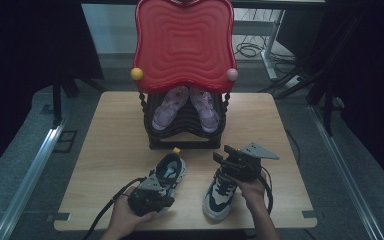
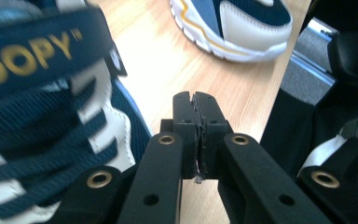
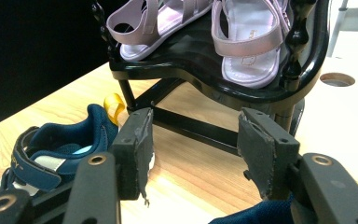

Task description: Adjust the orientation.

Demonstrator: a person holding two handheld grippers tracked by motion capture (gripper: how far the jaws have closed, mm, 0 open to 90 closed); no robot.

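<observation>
Two navy-and-white sneakers lie on my table in front of a black shoe rack (image 1: 152, 142). From the high view, the left sneaker (image 1: 170, 170) runs lengthwise away from me, heel with its yellow pull tab toward the rack and toe toward my side of the table. The right sneaker (image 1: 219, 196) lies roughly parallel to it, toe toward the near table edge and its heel end under the gripper. My left hand-held gripper (image 1: 150, 192) sits over the toe end of the left sneaker; in the left gripper view its jaws are pressed together with nothing between them, the laced upper and strap just beside them on the left, bare table (image 2: 168, 65) ahead. My right hand-held gripper (image 1: 230, 162) hovers over the heel end of the right sneaker, jaws standing wide apart and gripping nothing; in the right gripper view a bit of navy fabric shows low between them, and I cannot tell whether they touch it. On the rack's middle shelf sits a pair of lilac sandals (image 1: 186, 105) side by side, under a red wavy top tray (image 1: 182, 40).
</observation>
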